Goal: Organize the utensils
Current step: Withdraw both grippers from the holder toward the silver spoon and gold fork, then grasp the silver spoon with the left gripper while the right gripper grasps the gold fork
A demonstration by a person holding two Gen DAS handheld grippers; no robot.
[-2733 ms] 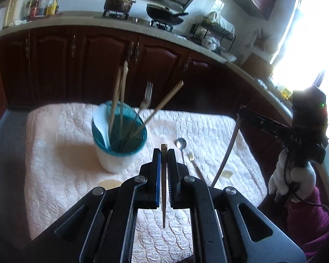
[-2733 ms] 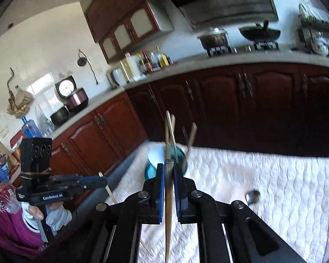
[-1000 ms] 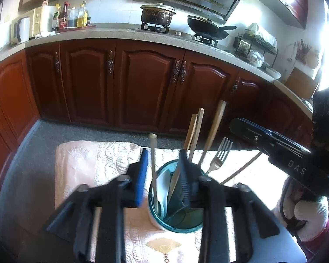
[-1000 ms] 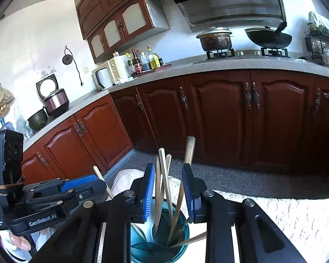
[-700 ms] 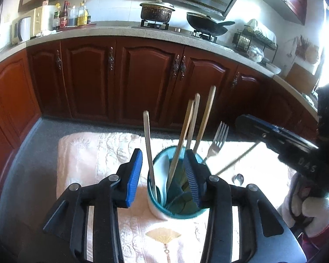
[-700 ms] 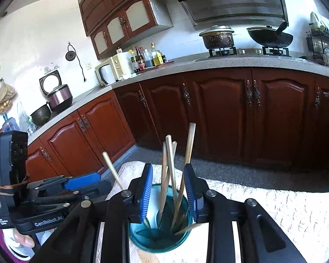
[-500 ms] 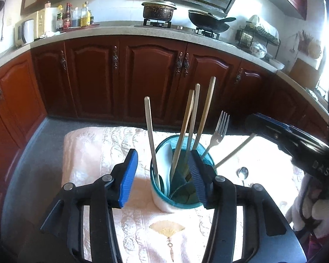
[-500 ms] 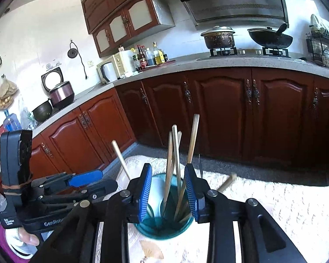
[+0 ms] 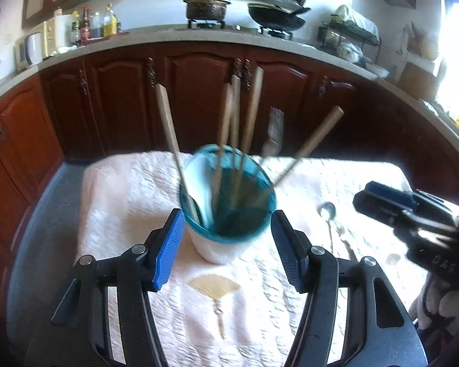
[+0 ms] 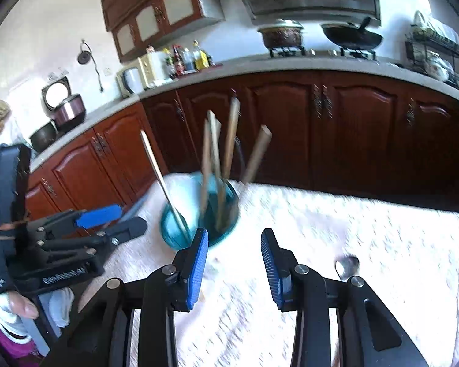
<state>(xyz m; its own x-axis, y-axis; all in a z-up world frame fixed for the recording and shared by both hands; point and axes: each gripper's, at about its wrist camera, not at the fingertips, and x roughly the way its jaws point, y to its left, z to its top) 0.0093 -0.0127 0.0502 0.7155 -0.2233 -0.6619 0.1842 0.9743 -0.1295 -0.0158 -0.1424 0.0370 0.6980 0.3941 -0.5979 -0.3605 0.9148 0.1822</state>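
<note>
Utensils here sit on a worktop [image 9: 116, 202] covered by a pale quilted cloth [image 9: 260, 305], with dark wooden kitchen cabinets [image 9: 199, 91] behind its far edge. Toward the middle of the worktop, nearer the far edge, stands a teal-rimmed white cup [image 9: 226, 214] holding five wooden chopsticks [image 9: 168, 128] that lean outward, a white spoon [image 9: 200, 183] against its left inner wall, and a fork [image 9: 274, 134] rising behind the rim, blurred. The left gripper [image 9: 226, 244] hovers just in front of the cup; its jaws have just been opening and stand wide apart, one blue pad either side of the cup's base as seen from its camera, with nothing held. The right gripper [image 10: 234, 266] is to the right of the cup, and its jaws have likewise just been opening; they stand parted and empty over bare cloth. Near the right edge lie a metal spoon [image 9: 327, 214] and, just beside it, a small fork [image 9: 344, 241], flat on the cloth.
</note>
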